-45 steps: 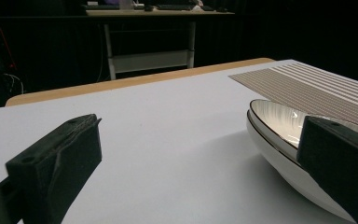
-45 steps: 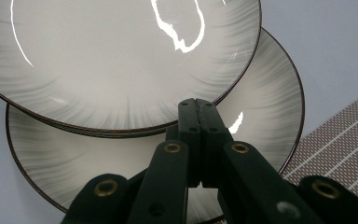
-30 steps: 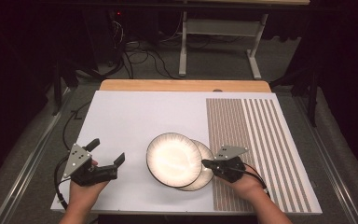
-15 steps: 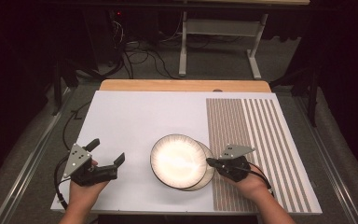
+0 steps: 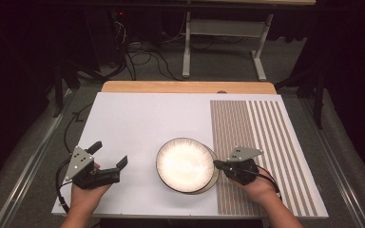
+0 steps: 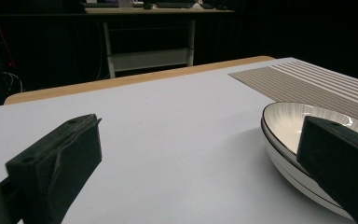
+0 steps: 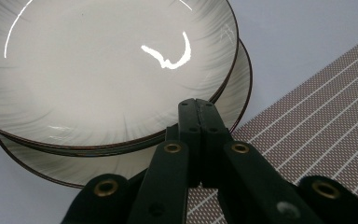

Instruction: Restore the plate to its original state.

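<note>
The right gripper point(image 5: 217, 164) is clenched on the rim of the top plate point(image 5: 184, 164) at its 3 o'clock edge — that plate sits offset on a lower plate point(image 5: 212, 176), near the table's point(image 5: 138, 118) front. The left gripper point(image 5: 110, 154), at the plates' 9 o'clock, stands released — nothing between its jaws.

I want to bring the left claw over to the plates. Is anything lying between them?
No. In the high view, only bare white table separates the open left claw from the stacked plates.
</note>
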The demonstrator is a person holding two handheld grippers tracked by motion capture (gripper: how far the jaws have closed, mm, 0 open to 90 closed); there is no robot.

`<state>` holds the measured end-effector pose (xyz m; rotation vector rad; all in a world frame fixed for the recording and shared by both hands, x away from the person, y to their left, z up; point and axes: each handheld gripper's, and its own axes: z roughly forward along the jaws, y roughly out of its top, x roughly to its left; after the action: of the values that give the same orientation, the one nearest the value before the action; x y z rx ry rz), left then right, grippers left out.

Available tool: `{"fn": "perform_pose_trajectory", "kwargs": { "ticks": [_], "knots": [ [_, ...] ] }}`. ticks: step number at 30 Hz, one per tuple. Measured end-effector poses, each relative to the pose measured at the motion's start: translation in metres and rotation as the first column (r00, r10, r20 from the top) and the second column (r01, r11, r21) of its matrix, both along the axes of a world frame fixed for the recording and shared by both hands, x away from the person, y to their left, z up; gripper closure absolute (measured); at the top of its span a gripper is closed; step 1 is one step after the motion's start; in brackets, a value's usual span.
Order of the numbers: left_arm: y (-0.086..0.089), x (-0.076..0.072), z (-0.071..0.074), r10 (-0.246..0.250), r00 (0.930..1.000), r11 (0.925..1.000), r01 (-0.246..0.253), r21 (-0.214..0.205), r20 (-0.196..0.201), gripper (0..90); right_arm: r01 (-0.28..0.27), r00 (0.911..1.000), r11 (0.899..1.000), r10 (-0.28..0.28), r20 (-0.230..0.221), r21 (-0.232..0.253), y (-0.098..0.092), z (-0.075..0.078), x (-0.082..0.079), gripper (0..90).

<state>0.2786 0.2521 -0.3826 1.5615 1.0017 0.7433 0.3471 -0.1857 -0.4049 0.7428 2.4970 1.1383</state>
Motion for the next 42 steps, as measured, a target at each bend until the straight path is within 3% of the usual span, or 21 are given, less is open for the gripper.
{"fn": "perform_pose_trajectory", "kwargs": {
  "ticks": [14, 23, 34, 41, 42],
  "knots": [
    [-0.001, 0.001, 0.000, -0.003, 1.0000, 1.0000, 0.003, 0.003, -0.003, 0.4, 0.037, 0.9993, 0.999, -0.037, -0.004, 0.026, -0.015, 0.005, -0.001, 90.0],
    [-0.001, 0.002, -0.001, -0.005, 1.0000, 1.0000, 0.005, 0.004, -0.008, 0.4, 0.041, 0.9991, 0.999, -0.042, 0.011, 0.021, -0.016, 0.005, -0.002, 90.0],
    [-0.002, 0.003, -0.003, -0.009, 0.9997, 0.9999, 0.010, 0.012, -0.021, 0.4, 0.095, 0.9941, 0.993, -0.099, 0.045, 0.076, -0.033, 0.013, -0.006, 89.6],
    [-0.003, 0.004, -0.004, -0.014, 0.9995, 0.9998, 0.014, 0.014, -0.028, 0.4, 0.156, 0.9844, 0.980, -0.165, 0.062, 0.126, -0.052, 0.020, -0.013, 76.8],
    [-0.003, 0.004, -0.004, -0.016, 0.9994, 0.9997, 0.017, 0.017, -0.030, 0.4, 0.176, 0.9791, 0.973, -0.189, 0.075, 0.151, -0.057, 0.022, -0.016, 67.9]
  ]
}}
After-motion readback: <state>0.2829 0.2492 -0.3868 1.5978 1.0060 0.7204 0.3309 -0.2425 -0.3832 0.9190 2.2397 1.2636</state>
